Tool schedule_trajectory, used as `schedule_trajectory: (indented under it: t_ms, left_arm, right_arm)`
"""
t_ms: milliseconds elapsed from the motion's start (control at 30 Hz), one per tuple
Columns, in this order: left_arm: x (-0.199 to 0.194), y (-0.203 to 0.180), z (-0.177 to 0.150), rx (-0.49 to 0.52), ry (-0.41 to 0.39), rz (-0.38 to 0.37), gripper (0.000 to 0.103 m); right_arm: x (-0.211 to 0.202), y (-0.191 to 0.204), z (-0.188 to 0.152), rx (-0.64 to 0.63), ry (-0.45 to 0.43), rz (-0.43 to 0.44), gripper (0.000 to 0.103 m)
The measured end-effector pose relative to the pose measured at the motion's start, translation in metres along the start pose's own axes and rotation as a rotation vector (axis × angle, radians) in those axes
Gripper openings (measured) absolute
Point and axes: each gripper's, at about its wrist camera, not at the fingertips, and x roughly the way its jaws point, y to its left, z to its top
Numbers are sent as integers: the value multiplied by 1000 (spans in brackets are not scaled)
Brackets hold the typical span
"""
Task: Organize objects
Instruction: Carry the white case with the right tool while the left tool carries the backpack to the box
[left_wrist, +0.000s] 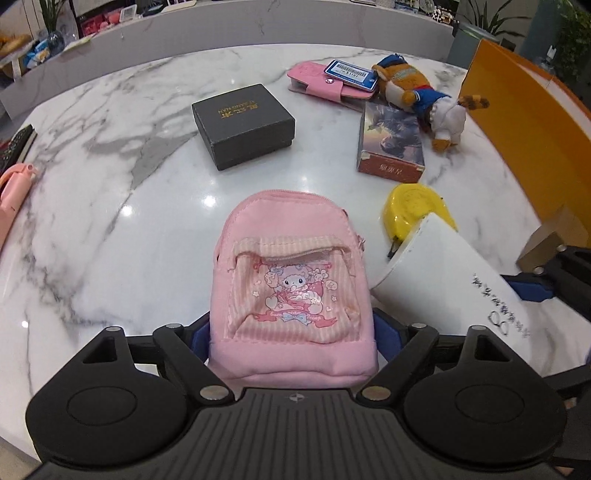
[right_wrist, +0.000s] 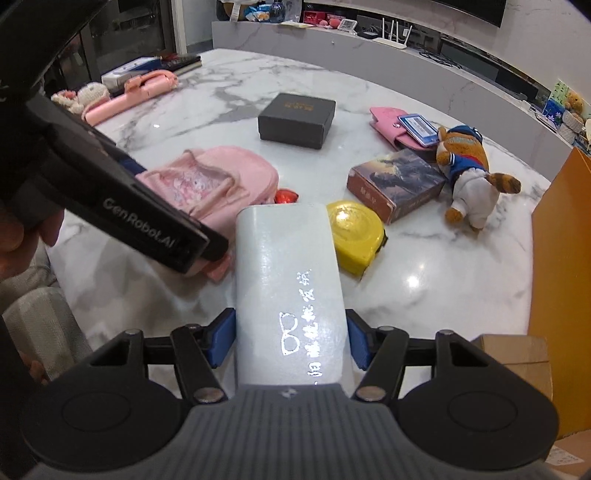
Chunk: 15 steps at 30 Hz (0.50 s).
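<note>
Above marble table (left_wrist: 110, 221), left hand-held gripper (left_wrist: 293, 332) clamping pink backpack (left_wrist: 291, 288), right hand-held gripper (right_wrist: 291, 332) clamping white case (right_wrist: 288, 280)

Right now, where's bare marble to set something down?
Free: marble left of the pink backpack, toward the black box; also near right, between tape measure and orange bin. Crowded: around the plush and card box.
</note>
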Motion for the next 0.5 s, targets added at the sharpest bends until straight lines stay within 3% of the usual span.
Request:
schedule_trajectory:
  t_ms: [167,300,500]
  left_arm:
    - [1,-2,0,10,-22,6,101]
    - [0,0,0,11,-28,-12,96]
    - [-9,0,-1,1,-19,-34,91]
  right_arm:
    - [0,1,-1,-20,-17,-21,71]
    - [0,1,-2,-24,-18,-4,63]
    - [-2,1,-5,12,-7,-13,63]
